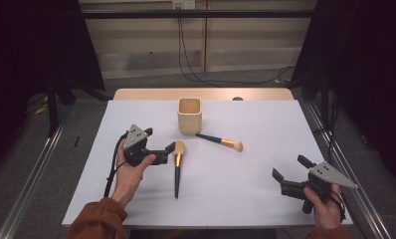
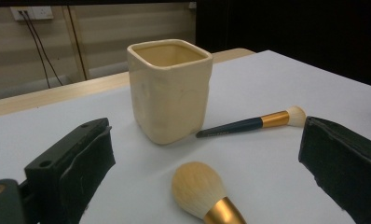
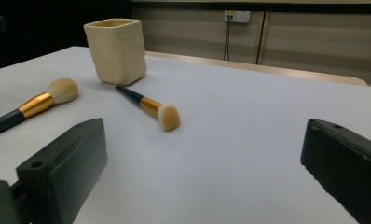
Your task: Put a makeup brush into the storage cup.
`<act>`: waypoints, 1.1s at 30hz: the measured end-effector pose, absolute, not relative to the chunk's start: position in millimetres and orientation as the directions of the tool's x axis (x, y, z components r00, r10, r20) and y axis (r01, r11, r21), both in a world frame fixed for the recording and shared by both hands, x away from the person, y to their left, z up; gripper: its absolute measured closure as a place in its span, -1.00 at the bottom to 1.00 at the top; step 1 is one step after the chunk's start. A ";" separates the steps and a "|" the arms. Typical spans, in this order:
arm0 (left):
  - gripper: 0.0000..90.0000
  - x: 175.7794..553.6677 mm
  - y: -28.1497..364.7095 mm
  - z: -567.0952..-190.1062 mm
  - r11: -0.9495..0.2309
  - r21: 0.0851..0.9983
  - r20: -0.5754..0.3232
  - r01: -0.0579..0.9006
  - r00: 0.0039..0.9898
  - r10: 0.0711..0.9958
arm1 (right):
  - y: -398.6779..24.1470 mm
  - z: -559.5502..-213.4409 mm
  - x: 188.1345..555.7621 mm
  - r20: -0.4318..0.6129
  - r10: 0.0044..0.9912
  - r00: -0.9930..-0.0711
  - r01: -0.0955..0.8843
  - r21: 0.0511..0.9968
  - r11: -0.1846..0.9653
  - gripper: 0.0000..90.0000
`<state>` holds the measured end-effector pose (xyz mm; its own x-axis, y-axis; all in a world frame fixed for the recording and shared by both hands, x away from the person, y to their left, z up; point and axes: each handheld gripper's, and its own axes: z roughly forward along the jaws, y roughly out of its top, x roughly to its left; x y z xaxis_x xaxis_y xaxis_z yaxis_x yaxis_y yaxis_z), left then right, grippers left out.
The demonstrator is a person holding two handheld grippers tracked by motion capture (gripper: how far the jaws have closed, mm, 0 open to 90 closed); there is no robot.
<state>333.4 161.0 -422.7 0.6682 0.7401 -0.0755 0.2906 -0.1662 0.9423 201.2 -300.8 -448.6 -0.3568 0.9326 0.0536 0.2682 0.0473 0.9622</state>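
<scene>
The left gripper (image 1: 172, 148) is held low over the table (image 1: 265, 199), its jaws spread wide and aimed at the fluffy head of the big brush (image 1: 178, 165), which lies just beside them with nothing gripped. That brush lies flat, handle pointing back toward the person. The right gripper (image 1: 289, 168) rests near the table's right front corner, jaws also apart and empty, with a broad bare stretch of white surface ahead of it. Two brushes in all: the small brush (image 1: 221, 141) lies slanted, its handle tip close to the cup (image 1: 189, 115). One cream square cup stands upright toward the far edge, well clear of both side edges.
</scene>
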 end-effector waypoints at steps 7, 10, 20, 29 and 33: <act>-0.94 336.9 148.4 -418.9 -0.246 0.917 -0.052 0.315 0.704 0.708 | -299.4 -448.6 203.0 0.048 0.930 -0.366 0.267 0.962 0.055 -1.00; -0.94 338.2 143.0 -420.0 -0.275 0.898 -0.068 0.344 0.725 0.685 | -298.5 -448.5 203.4 0.037 0.929 -0.369 0.263 0.963 0.066 -1.00; -0.91 342.2 139.4 -415.7 -0.318 0.841 -0.115 0.437 0.720 0.684 | -299.5 -449.0 203.7 0.045 0.930 -0.364 0.269 0.961 0.059 -1.00; -0.89 348.0 140.6 -417.9 -0.331 0.788 -0.164 0.519 0.695 0.700 | -298.9 -449.1 203.1 0.041 0.930 -0.366 0.269 0.961 0.064 -1.00; -0.87 349.6 139.3 -419.9 -0.345 0.761 -0.163 0.549 0.677 0.717 | -299.1 -449.1 202.9 0.044 0.929 -0.366 0.270 0.961 0.061 -1.00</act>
<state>349.6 139.3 -419.9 0.6773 0.7174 -0.1629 0.5489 -0.3454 0.7612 202.9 -299.1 -449.1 -0.3663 0.9294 0.0443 0.2704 0.0608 0.9608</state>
